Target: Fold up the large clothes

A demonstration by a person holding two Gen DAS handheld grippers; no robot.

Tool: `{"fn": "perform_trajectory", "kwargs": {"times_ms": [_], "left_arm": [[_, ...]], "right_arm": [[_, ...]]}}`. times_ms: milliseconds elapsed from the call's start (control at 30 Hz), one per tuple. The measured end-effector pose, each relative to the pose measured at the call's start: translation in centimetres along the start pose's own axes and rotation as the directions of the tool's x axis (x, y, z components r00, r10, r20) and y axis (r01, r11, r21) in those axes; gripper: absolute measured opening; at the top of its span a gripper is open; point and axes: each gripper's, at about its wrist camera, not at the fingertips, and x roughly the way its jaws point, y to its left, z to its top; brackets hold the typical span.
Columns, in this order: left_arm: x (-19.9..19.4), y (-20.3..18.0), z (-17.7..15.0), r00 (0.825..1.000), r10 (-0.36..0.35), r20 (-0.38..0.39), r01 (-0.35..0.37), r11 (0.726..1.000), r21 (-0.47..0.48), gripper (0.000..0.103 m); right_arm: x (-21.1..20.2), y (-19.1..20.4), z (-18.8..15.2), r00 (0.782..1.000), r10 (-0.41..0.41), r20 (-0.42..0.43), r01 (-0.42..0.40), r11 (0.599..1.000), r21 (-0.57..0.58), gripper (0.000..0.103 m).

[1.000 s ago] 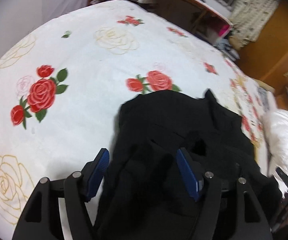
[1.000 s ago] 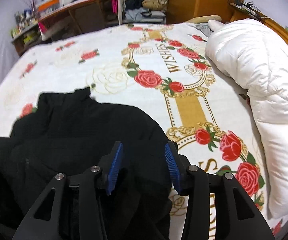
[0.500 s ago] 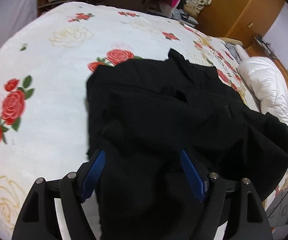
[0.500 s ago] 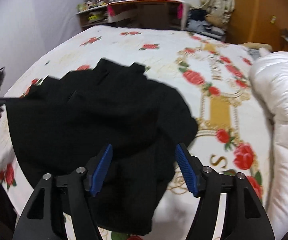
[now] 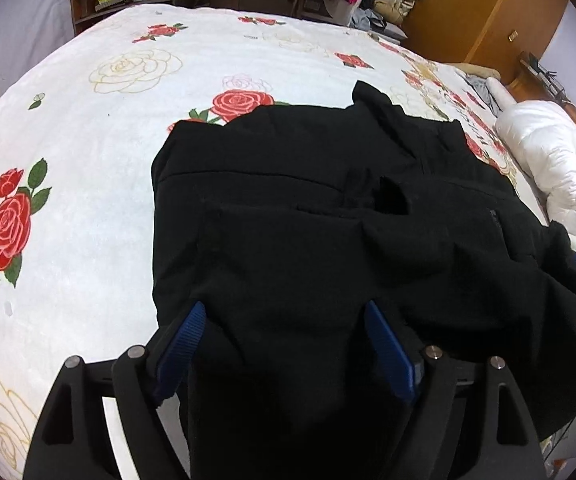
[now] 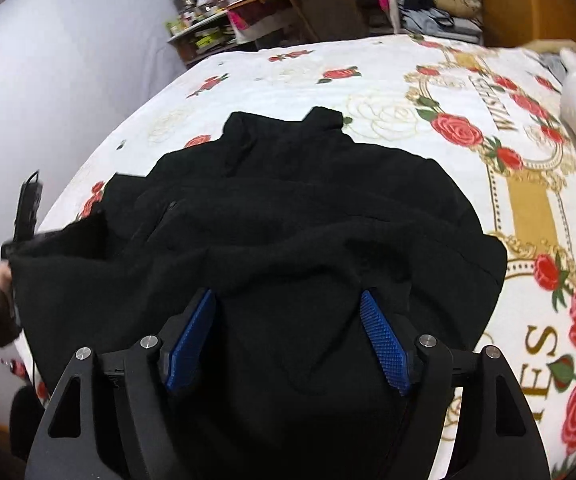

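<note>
1. Rose-printed bedspread (image 5: 87,152) covers the whole bed, a white duvet (image 5: 552,184) bunched along its far side (shelves and a desk stand beyond).
2. On it lies the black jacket (image 5: 308,220), collar end away from the person, near hem draped up over both tools.
3. Left gripper (image 5: 283,344) has its blue pads spread wide with cloth bunched between them; right gripper (image 6: 288,336) likewise, so neither looks to be pinching.
4. Judged step: take the near hem at two corners. Close each tool on one layer's edge, not the heap.
5. Lift evenly, keep the hem taut, then carry it toward the collar.
</note>
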Motion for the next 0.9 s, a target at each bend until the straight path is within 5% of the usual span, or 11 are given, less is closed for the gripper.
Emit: {"fn": "perform_trajectory", "kwargs": {"times_ms": [167, 267, 400, 500, 533, 733, 900], "left_arm": [[-0.6, -0.1, -0.2, 1.000, 0.017, 0.019, -0.017, 1.000, 0.026, 0.083], [-0.2, 0.2, -0.1, 1.000, 0.021, 0.008, -0.021, 0.999, 0.039, 0.084], [0.2, 1.2, 0.2, 1.000, 0.007, 0.017, -0.006, 0.999, -0.054, 0.084], [0.0, 0.2, 0.1, 0.999, 0.037, 0.021, -0.037, 0.999, -0.003, 0.082], [0.0, -0.1, 0.0, 0.999, 0.050, 0.021, -0.051, 0.999, 0.019, 0.077], [-0.9, -1.4, 0.0, 0.992, 0.115, 0.044, -0.119, 0.988, 0.097, 0.024], [-5.2, -0.9, 0.8, 0.985, 0.087, 0.151, -0.097, 0.993, 0.061, 0.019]], "right_arm": [[0.0, -0.9, 0.1, 0.999, -0.047, 0.000, 0.047, 0.999, 0.014, 0.074], [1.2, -1.1, -0.3, 0.990, -0.118, -0.073, 0.116, 0.993, -0.028, 0.077], [1.2, -1.3, -0.5, 0.996, -0.079, -0.045, 0.080, 0.997, 0.022, 0.076], [0.8, -0.5, -0.7, 0.992, -0.123, -0.026, 0.122, 0.992, -0.021, 0.034], [0.7, -0.4, -0.8, 0.990, -0.136, -0.021, 0.135, 0.990, -0.036, 0.024], [-3.8, -1.4, -1.3, 0.982, -0.153, 0.112, 0.151, 0.988, 0.022, 0.016], [-6.8, -2.1, -1.1, 0.963, -0.218, 0.157, 0.210, 0.975, 0.066, 0.015]]}}
